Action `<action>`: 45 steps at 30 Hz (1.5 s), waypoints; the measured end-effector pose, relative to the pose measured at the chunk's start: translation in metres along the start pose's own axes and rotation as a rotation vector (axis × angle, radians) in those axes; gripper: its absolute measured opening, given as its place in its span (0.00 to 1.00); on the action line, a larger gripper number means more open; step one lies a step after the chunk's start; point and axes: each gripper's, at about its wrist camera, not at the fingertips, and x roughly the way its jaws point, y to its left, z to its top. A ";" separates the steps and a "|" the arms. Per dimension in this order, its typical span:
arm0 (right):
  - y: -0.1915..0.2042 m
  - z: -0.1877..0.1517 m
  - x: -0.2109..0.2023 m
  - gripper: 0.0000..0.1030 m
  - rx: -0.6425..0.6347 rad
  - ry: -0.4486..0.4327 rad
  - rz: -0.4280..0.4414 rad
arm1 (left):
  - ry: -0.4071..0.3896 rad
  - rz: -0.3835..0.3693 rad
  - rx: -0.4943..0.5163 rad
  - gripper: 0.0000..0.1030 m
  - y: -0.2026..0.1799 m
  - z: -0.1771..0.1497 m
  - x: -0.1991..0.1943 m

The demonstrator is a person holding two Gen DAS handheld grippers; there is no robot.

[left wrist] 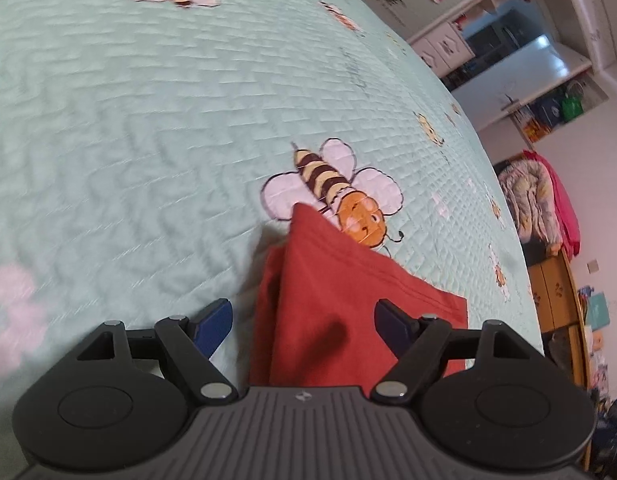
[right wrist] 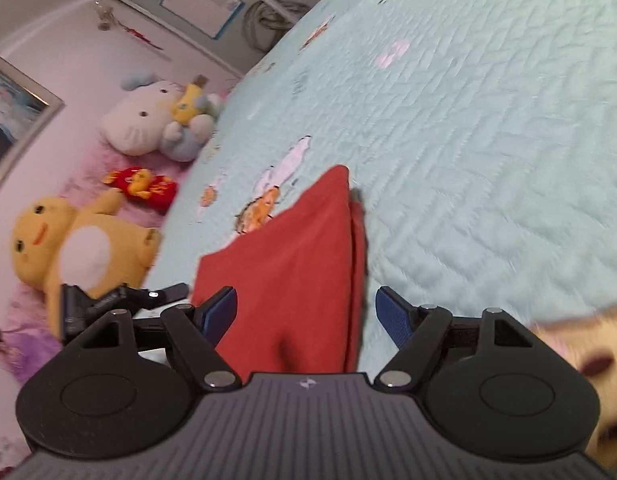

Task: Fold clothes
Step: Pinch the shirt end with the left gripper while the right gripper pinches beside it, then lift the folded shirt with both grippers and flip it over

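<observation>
Both grippers are seen wide open with nothing clamped: the left gripper (left wrist: 304,322) and the right gripper (right wrist: 306,312) each straddle the red garment (left wrist: 328,304), whose near part is hidden under the gripper bodies. Whether the blue pads (left wrist: 212,326) touch the cloth cannot be told. The garment (right wrist: 292,276) is laid folded on the mint bee-print bedspread (left wrist: 148,120), its pointed corner overlapping a printed bee (left wrist: 340,196). Beyond that corner, bare quilt is left open; much is blurred.

Black grippers (left wrist: 304,324), blue-padded jaws, silver screws
</observation>
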 end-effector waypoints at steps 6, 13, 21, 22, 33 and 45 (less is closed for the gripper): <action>0.002 0.022 0.031 0.74 -0.067 0.054 0.073 | -0.035 -0.032 0.024 0.67 0.002 0.005 0.009; 0.001 0.038 0.051 0.44 -0.091 0.069 0.096 | -0.040 0.062 0.060 0.31 -0.002 0.015 0.015; -0.001 0.016 0.024 0.11 0.024 -0.056 0.130 | -0.038 0.192 0.331 0.10 -0.070 0.014 0.013; 0.003 0.013 0.017 0.11 0.027 -0.078 0.127 | -0.047 0.181 0.341 0.10 -0.079 0.015 0.009; 0.022 -0.015 -0.160 0.11 0.041 -0.432 0.152 | -0.081 -0.041 0.647 0.09 -0.276 0.003 0.016; 0.148 -0.031 -0.239 0.11 -0.478 -0.530 -0.146 | -0.155 -0.630 0.657 0.10 -0.375 0.005 0.028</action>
